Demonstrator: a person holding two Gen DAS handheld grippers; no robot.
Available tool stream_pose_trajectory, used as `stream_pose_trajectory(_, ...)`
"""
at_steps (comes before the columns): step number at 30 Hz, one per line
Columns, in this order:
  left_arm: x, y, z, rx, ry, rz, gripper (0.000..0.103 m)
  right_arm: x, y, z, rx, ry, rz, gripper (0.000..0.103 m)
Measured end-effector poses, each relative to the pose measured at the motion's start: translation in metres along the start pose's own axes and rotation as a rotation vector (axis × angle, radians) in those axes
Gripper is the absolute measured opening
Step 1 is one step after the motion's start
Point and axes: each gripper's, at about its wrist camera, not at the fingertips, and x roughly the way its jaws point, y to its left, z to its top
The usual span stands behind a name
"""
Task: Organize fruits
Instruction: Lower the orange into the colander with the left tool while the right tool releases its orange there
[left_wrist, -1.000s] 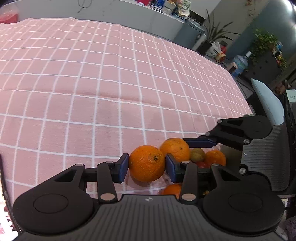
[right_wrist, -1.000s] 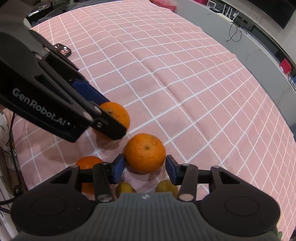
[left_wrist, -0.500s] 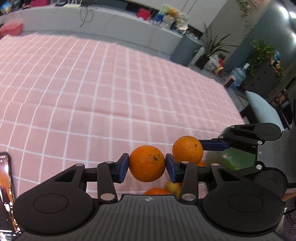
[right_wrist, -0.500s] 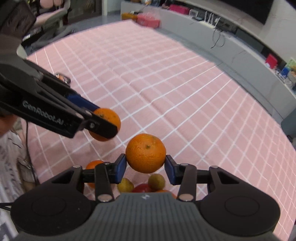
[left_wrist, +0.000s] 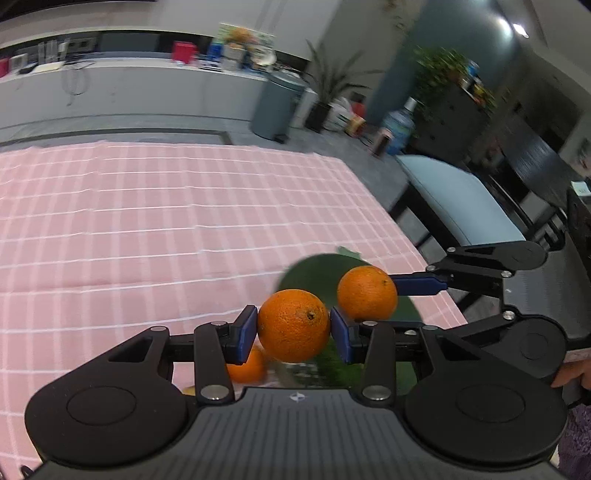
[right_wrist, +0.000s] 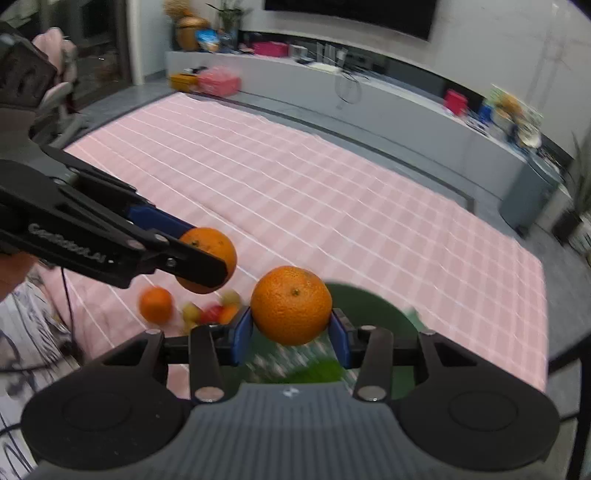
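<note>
Two oranges are in the air above a pink checked tablecloth (left_wrist: 147, 221), one in each tool. The left gripper (left_wrist: 293, 334) pinches one orange (left_wrist: 293, 325) between its blue pads, which press on the fruit's left and right sides. The right gripper (right_wrist: 291, 332) pinches the other orange (right_wrist: 291, 304) the same way. The two held fruits hang side by side, close but not touching.

A dark green plate (right_wrist: 373, 306) lies on the cloth near the table's right edge, directly beneath and just beyond the right gripper's orange, so the right hand is the nearer one. From the left gripper the plate lies to the right and slightly farther away. More loose fruit (right_wrist: 207, 312), including a small orange (right_wrist: 156, 304), sits blurred on the cloth left of the plate. Setting either orange down probably means lowering it toward that plate.
</note>
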Motion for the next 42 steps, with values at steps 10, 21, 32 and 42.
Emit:
stream_pose_trajectory(10, 0.071, -0.055, -0.011, 0.179, 0.138, 0.036, 0.048, 0.024, -0.039, -0.041, 0.085, 0.144, -0.116, 0.042)
stream_pose_trajectory(21, 0.096, -0.049, -0.011, 0.172, 0.165, 0.044, 0.049, 0.054, -0.057, -0.056, 0.090, 0.191, -0.104, 0.042)
stream_pose_trajectory(32, 0.112, -0.038, -0.004, 0.085, 0.155, 0.013, 0.049, 0.061, -0.060, -0.060, 0.114, 0.195, -0.095, 0.043)
stream_pose_trajectory(42, 0.101, -0.036, -0.002, 0.039, 0.140, 0.027, 0.052, 0.038, -0.055, -0.053, 0.114, 0.158, -0.107, 0.048)
